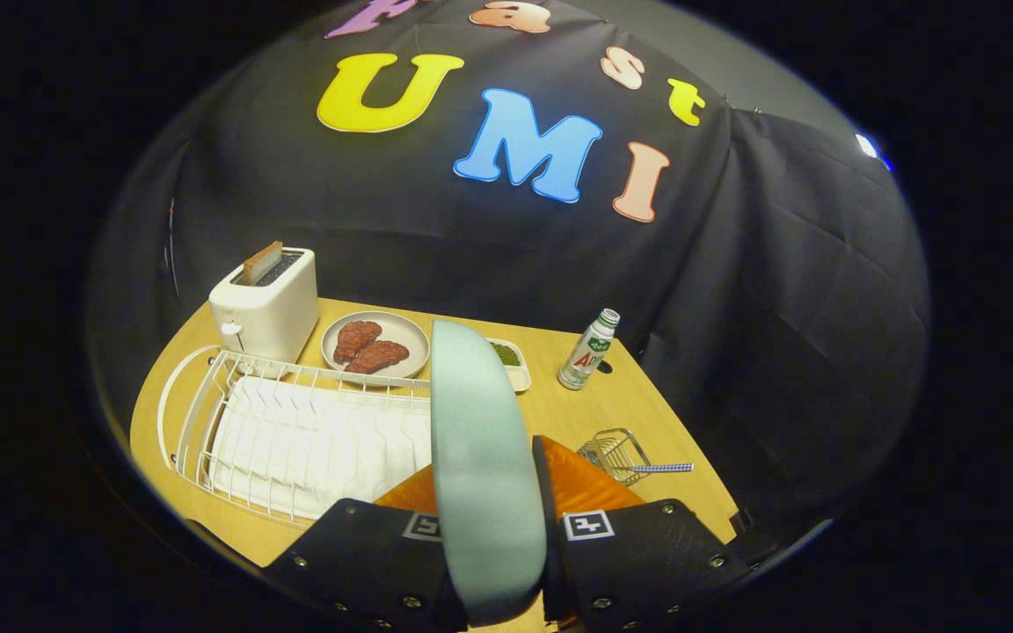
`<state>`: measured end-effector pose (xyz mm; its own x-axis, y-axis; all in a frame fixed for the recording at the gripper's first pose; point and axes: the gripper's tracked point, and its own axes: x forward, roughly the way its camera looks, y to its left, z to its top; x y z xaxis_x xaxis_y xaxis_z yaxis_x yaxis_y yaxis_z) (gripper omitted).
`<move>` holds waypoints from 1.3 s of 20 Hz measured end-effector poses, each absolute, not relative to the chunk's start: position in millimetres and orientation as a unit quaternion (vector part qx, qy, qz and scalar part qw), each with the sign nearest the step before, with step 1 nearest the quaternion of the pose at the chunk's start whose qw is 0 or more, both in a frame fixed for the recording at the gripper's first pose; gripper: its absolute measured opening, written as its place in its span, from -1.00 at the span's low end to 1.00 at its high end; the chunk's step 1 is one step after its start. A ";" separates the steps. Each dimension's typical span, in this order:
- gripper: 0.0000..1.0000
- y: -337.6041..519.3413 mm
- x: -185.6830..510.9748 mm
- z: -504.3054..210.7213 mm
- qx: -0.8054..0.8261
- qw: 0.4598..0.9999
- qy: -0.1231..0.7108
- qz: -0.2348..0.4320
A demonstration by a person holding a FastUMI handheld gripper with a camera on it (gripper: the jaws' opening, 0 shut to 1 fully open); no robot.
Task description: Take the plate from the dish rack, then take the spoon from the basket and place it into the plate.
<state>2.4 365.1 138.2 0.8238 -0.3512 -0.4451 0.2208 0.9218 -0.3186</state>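
A pale green plate (pixel 482 457) stands on edge between my two fingers, and my gripper (pixel 491 519) is shut on it. The plate is held up above the table, over the right end of the white wire dish rack (pixel 295 440). To the right of my fingers sits a small wire basket (pixel 616 453) on the wooden table (pixel 612 404). A spoon handle with a blue checked pattern (pixel 660 469) sticks out of the basket to the right. The plate hides the rack's right end and part of the table behind it.
A white toaster (pixel 265 308) with a slice in it stands at the back left. Beside it is a grey plate with two pieces of meat (pixel 375 345), a small white dish of green bits (pixel 511 359), and a small bottle (pixel 588 350). The table's edge runs close behind the basket.
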 end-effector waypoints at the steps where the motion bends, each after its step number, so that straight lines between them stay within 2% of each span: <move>1: -0.34 361.0 -9.7 136.6 -0.126 0.947 0.256 -0.150; 13: -0.35 316.4 -102.5 31.2 -0.048 0.939 0.330 -0.089; 26: -0.36 325.1 -100.5 -36.6 0.180 0.909 0.376 0.019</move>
